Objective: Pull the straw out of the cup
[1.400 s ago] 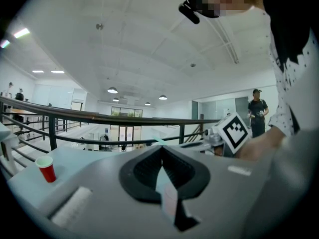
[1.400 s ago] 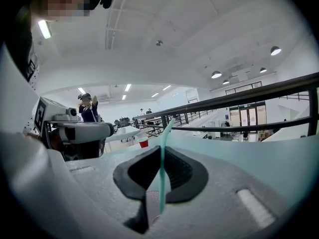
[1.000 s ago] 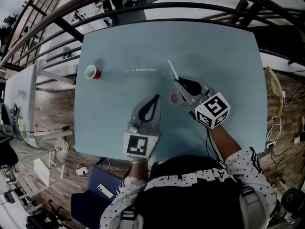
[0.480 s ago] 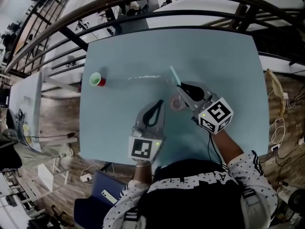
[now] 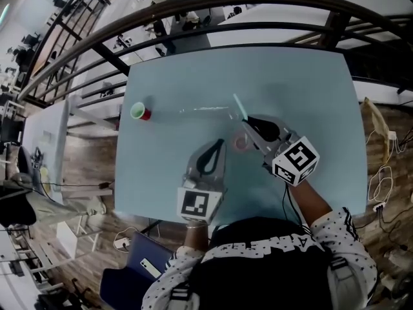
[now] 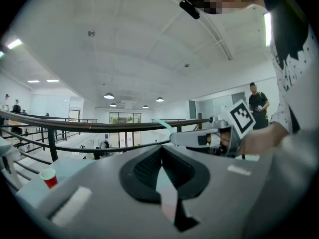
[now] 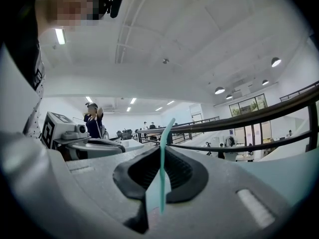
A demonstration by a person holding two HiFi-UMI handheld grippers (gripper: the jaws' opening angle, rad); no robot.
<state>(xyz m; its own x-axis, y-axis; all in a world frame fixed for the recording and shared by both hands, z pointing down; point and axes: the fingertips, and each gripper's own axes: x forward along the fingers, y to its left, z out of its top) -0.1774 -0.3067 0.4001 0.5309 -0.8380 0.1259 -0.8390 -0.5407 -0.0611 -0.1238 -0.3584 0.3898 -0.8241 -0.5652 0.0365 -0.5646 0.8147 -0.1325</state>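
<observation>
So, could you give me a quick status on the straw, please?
Right claw shut on straw; left claw shut, empty. Straw's lower end looks clear of cup. Nothing in the way.

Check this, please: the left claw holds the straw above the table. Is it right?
No. It is the right claw, not the left, that holds the straw above the table. The right gripper view shows the straw pinched between its jaws.
</observation>
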